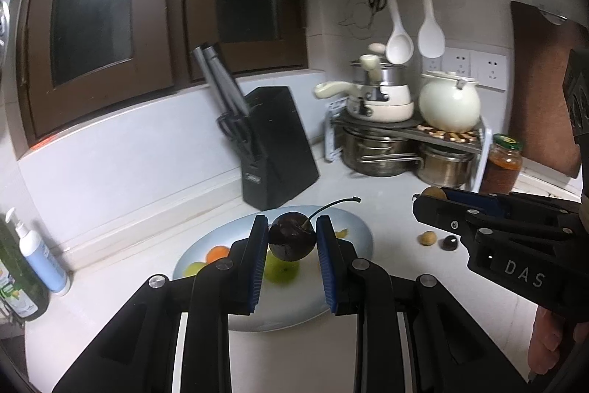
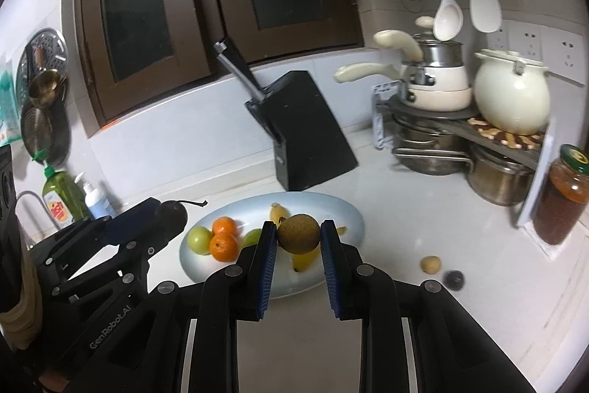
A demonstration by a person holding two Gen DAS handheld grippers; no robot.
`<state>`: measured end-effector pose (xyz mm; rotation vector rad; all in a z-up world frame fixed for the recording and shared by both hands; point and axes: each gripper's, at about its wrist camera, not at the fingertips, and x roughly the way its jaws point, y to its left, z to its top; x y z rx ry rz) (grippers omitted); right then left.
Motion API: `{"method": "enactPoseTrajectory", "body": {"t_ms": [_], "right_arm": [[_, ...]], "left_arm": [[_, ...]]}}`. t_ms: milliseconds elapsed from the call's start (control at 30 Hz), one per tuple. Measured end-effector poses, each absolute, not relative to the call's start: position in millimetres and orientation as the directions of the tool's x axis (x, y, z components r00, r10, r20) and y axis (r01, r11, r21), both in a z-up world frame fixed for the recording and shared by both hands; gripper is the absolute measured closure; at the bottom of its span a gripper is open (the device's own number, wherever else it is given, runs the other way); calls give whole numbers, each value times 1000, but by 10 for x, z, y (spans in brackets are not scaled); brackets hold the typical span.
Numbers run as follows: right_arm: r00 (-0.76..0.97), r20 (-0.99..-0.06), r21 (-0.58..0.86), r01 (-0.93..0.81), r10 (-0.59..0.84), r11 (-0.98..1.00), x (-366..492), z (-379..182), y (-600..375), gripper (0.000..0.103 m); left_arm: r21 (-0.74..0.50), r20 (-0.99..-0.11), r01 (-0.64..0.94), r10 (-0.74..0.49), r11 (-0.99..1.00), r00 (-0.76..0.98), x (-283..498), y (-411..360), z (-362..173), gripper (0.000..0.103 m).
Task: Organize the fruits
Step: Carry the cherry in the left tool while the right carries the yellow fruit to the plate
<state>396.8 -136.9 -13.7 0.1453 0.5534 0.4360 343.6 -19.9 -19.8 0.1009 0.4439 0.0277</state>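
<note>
We work over a white worktop (image 2: pixel 423 227) that carries an oval plate (image 2: pixel 349 216), already holding oranges (image 2: pixel 224 242), green fruits (image 2: pixel 198 237) and a banana (image 2: pixel 305 260). The plate lies just ahead of and below both sets of fingers, its long axis running across our view, so each hand seems about equally near it; we judge that the next move is a short reach forward and down. Well to the right of the plate, a tan fruit (image 2: pixel 430 264) and a dark fruit (image 2: pixel 453 279) sit loose on the worktop, nearer our right hand. Our left gripper (image 1: pixel 292 238) pinches a dark cherry (image 1: pixel 292 242) by its sides, stem pointing up and right. Our right gripper (image 2: pixel 299 234) pinches a brown round fruit (image 2: pixel 298 232) above the plate.
</note>
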Motion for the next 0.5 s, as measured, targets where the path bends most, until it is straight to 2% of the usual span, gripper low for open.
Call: {"method": "enactPoseTrajectory", "body": {"t_ms": [500], "right_arm": [[700, -512, 257, -428, 497, 867, 4218, -298, -909, 77]], "left_arm": [[116, -473, -85, 130, 990, 871, 3497, 208, -377, 76]]}}
